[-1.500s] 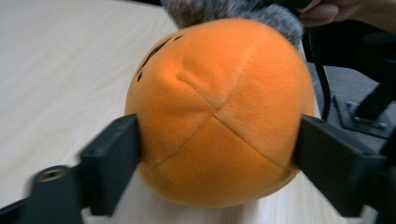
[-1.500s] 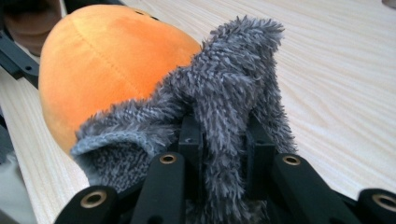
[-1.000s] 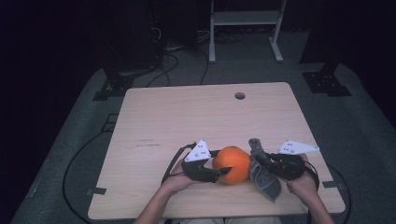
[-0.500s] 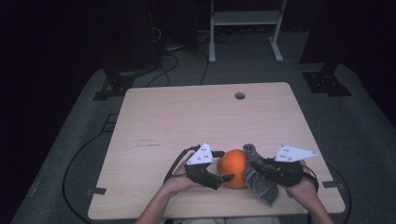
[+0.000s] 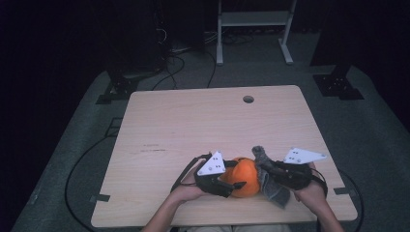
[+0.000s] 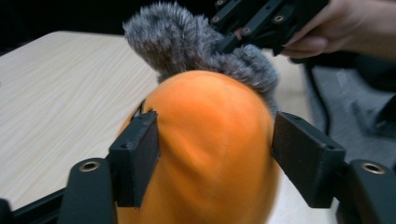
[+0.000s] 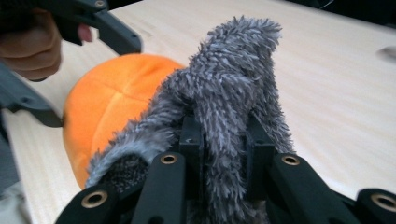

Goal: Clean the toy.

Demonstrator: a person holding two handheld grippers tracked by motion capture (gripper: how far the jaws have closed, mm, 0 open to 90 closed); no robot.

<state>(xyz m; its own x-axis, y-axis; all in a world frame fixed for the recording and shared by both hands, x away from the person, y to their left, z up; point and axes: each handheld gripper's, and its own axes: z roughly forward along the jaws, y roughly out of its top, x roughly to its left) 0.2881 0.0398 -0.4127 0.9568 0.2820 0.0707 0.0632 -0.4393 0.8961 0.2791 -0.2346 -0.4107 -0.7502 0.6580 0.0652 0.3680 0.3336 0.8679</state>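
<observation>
The support is a light wooden table (image 5: 193, 125) with a pale grain finish and rounded corners, standing on grey carpeted floor (image 5: 377, 125). A round cable hole (image 5: 248, 99) sits near its far edge, right of centre. Faint dark scuff marks (image 5: 152, 147) lie on the surface well to the near left of that hole. An orange plush ball (image 5: 244, 176) rests directly on the tabletop close to the near edge, well apart from the hole and almost straight toward the person from it. A grey fuzzy cloth (image 5: 270, 186) touches the ball's right side, its lower end draped on the table surface.
</observation>
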